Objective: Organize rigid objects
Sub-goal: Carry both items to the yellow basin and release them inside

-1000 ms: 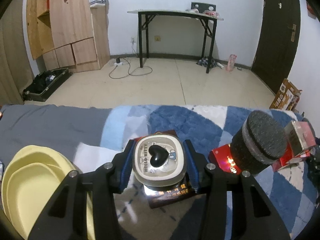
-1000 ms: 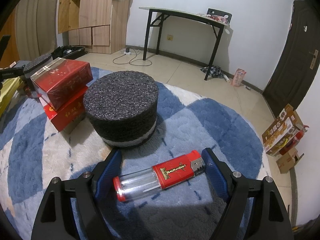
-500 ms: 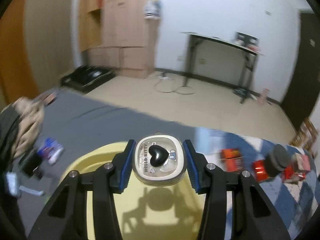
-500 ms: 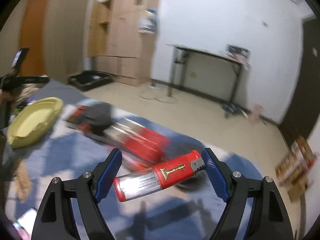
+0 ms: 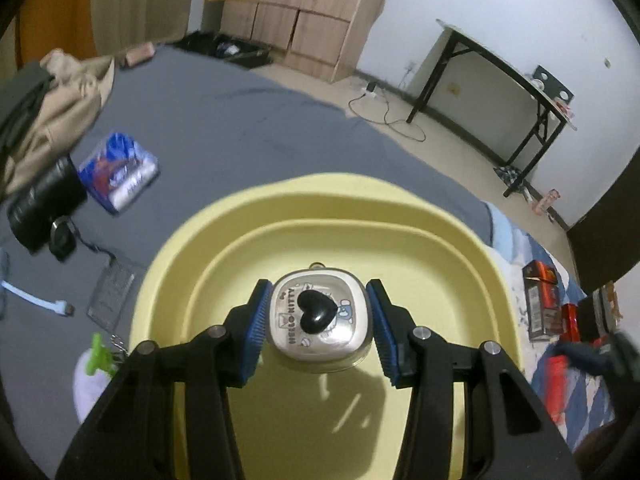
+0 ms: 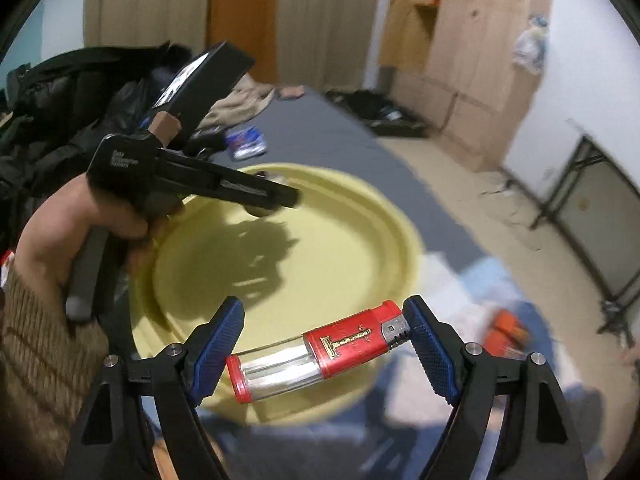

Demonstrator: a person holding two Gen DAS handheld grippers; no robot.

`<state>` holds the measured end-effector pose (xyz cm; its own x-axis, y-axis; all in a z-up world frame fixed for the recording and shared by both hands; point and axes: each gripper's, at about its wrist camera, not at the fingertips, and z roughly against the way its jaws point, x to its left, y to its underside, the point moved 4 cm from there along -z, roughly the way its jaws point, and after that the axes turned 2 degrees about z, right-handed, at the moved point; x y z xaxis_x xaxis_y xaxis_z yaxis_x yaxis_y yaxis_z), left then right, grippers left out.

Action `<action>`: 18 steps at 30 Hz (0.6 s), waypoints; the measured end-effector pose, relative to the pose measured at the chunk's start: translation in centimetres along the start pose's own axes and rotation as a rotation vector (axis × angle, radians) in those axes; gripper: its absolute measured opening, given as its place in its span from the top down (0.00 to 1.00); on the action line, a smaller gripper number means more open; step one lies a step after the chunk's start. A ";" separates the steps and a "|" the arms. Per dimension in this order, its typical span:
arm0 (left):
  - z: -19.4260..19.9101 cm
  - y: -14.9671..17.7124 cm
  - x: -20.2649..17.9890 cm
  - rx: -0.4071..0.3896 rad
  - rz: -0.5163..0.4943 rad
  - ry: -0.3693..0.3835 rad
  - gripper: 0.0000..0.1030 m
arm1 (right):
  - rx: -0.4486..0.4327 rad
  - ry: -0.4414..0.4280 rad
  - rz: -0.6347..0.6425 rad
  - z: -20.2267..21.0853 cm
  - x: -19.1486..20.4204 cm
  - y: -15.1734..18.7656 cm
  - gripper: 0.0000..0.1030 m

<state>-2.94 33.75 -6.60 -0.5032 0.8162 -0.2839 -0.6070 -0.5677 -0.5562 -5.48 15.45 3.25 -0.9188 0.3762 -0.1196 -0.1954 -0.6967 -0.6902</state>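
My left gripper (image 5: 318, 322) is shut on a small Hello Kitty tin (image 5: 320, 322) with a black heart on its lid, held above the middle of a yellow basin (image 5: 460, 248). My right gripper (image 6: 320, 350) is shut on a red and clear lighter (image 6: 320, 354), held end to end, over the near rim of the same yellow basin (image 6: 392, 232). The left gripper also shows in the right wrist view (image 6: 280, 200), held by a hand over the basin's far side.
The basin sits on a grey bed cover (image 5: 224, 120). A blue packet (image 5: 118, 172), a black pouch (image 5: 40, 200), cables and a green clip (image 5: 100, 354) lie left of it. Red boxes (image 5: 540, 304) lie on the blue rug to the right. Clothes pile at far left.
Both grippers have swung left from the blue rug to over the yellow basin, each carrying its object. The foam cylinder and red boxes are left behind on the right.
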 end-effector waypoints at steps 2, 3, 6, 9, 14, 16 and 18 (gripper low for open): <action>-0.4 0.2 0.2 0.014 0.010 -0.001 0.52 | 0.044 -0.035 -0.008 -2.4 0.4 -0.1 0.21; -0.6 0.4 0.3 0.024 0.012 -0.010 0.52 | 0.066 -0.045 -0.003 -3.6 0.7 0.0 0.21; -1.4 0.7 0.1 0.048 0.010 -0.018 0.52 | 0.126 -0.050 0.034 -6.6 0.7 -0.6 0.21; -1.9 0.8 -0.1 0.063 0.006 -0.030 0.52 | 0.160 -0.072 0.045 -8.3 0.5 -0.8 0.21; -2.4 0.7 0.4 0.062 0.010 -0.041 0.52 | 0.204 -0.097 0.041 -10.2 0.5 -0.4 0.21; -2.5 0.7 0.5 0.065 0.010 -0.037 0.52 | 0.211 -0.086 0.054 -10.8 0.7 -0.3 0.21; -2.7 0.6 0.3 0.064 0.007 -0.044 0.52 | 0.213 -0.085 0.071 -11.0 0.9 -0.3 0.21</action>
<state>-1.84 33.90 -9.11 -0.5336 0.8073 -0.2522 -0.6407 -0.5805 -0.5026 -2.48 22.74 -4.53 -0.9566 0.2754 -0.0958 -0.1890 -0.8359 -0.5153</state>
